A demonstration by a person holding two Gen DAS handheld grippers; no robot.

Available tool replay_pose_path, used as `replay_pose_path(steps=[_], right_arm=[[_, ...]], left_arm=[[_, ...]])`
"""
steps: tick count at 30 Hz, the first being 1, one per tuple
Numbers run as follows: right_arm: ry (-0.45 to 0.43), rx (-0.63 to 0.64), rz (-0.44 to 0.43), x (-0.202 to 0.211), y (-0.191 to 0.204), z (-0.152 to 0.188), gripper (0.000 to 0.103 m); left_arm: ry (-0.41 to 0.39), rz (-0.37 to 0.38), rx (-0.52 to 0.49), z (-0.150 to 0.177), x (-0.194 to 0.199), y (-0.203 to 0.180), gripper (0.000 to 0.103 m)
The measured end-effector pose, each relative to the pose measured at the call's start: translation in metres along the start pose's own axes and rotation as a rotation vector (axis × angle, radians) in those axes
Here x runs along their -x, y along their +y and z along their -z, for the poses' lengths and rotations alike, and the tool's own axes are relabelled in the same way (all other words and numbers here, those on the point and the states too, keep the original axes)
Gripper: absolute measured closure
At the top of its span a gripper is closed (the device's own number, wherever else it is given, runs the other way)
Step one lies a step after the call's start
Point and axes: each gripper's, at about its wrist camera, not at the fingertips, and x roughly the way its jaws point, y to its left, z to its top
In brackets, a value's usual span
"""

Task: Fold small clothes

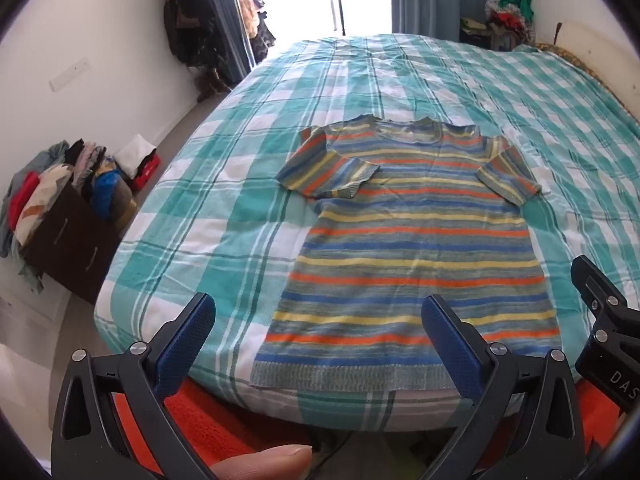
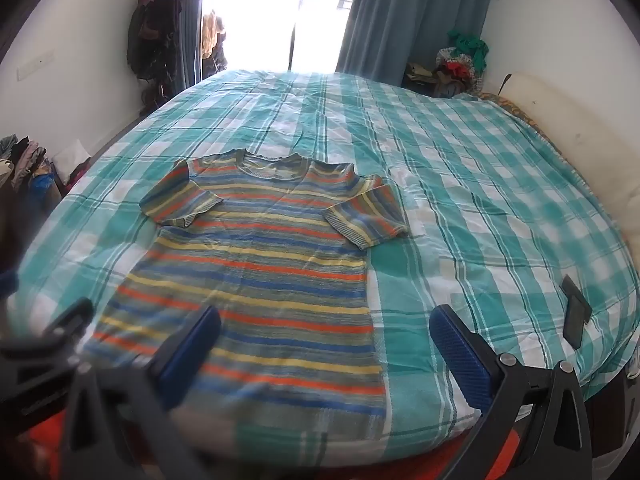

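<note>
Striped shirt point(image 1: 408, 240) flat on bed point(image 1: 520, 92); left gripper point(image 1: 320, 332) and right gripper point(image 2: 326, 340) hover spread, empty

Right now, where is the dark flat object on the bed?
In the right wrist view, the dark flat object lies on the bed near its right edge, right of the striped shirt.

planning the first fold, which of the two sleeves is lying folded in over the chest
The sleeve on the left of the striped shirt: its cuff lies over the body stripes. The other sleeve hangs down along the shirt's side edge instead, its cuff barely onto the body.
</note>
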Motion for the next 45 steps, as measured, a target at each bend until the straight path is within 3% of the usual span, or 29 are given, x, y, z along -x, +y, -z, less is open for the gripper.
replay_pose_path(steps=[45], right_arm=[[0.015,0.003,0.01,-0.002,-0.01,0.002,0.0]], left_arm=[[0.013,0.003,-0.006,0.005,-0.004,-0.005,0.0]])
